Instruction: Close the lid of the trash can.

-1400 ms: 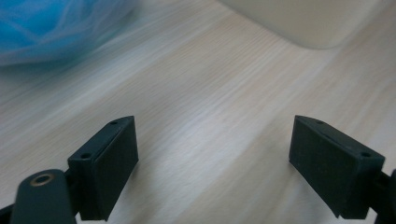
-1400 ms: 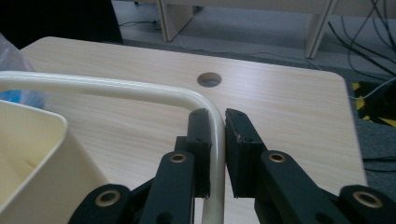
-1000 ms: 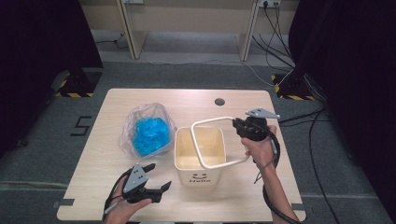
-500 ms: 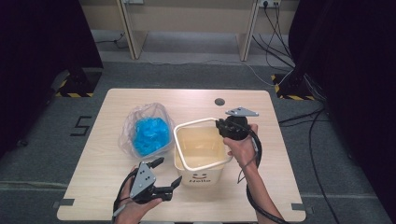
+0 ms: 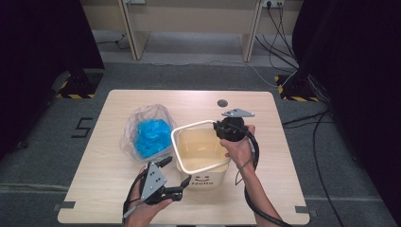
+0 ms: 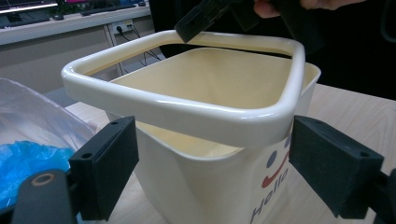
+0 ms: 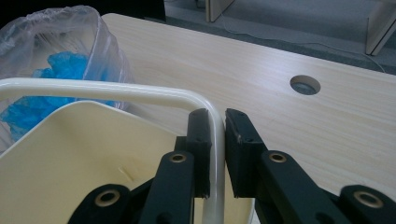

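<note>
A cream bin (image 5: 201,153) is standing on the near middle of the wooden table (image 5: 283,156), with a loose cream rim ring (image 5: 187,128) sitting above its mouth. In the high view, the right gripper (image 5: 218,128) is reaching over the bin's far right corner, and the left gripper (image 5: 176,178) is hovering just in front of the bin's near left side. A clear plastic bag (image 5: 144,135) holding something blue is lying just left of the bin, touching or nearly touching it.

The right gripper view is supplying what the high view cannot: the right gripper (image 7: 215,154) is clamping the ring (image 7: 116,93) at its corner, one black pad pressing on each side of the thin cream bar, jaws nearly closed. It is also showing the round cable hole (image 7: 305,85) in the table beyond.

The left gripper view is showing the left gripper (image 6: 212,168) standing wide open, pads to either side of the bin's near corner and not pressing on it; whether they are brushing the wall cannot be told. This view is revealing that the ring (image 6: 177,112) is riding tilted above the bin (image 6: 205,186), clear of its edge on the near side, and that the bin is carrying a printed smile and the word "Hello". The right gripper's black jaw is appearing at the ring's far edge.
</note>
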The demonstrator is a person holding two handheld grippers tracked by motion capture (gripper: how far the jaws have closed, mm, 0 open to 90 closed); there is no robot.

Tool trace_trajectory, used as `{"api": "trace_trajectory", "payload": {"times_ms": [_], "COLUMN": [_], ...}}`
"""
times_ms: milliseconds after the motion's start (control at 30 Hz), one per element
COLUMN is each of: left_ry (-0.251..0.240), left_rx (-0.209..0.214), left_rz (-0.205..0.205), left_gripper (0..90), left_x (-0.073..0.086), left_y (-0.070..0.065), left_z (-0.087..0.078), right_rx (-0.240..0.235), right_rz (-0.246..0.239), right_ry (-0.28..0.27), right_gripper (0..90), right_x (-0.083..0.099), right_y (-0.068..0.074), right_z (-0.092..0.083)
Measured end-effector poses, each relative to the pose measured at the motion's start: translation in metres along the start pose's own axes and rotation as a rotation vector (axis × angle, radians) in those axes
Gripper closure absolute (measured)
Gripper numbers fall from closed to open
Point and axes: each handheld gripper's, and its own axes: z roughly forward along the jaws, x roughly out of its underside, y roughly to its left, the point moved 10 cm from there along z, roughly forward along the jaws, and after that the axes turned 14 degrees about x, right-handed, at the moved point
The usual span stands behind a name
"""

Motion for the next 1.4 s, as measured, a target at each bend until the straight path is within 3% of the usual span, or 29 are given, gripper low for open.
{"api": "trace_trajectory", "payload": {"times_ms": [367, 867, 1267, 1400], "left_ry": [-0.016, -0.017, -0.014, -0.022], "left_rx": [0.016, 0.022, 0.042, 0.048], "left_rz": [-0.046, -0.07, -0.085, -0.085], "left_gripper": [19.6, 23.2, 23.4, 23.1], "left_x": [0.0, 0.001, 0.005, 0.004], "left_y": [0.005, 0.01, 0.009, 0.008], "left_z": [-0.001, 0.0, 0.002, 0.002], "right_rx": [0.023, 0.062, 0.029, 0.006], "right_rz": [0.005, -0.011, 0.003, 0.046], "right_ry": [0.02, 0.004, 0.017, 0.016], "right_gripper": [78.2, 75.5, 72.6, 68.4], "right_x": [0.011, 0.022, 0.032, 0.03], "right_y": [-0.007, -0.015, -0.016, -0.017], "right_z": [-0.006, -0.015, -0.012, -0.013]}}
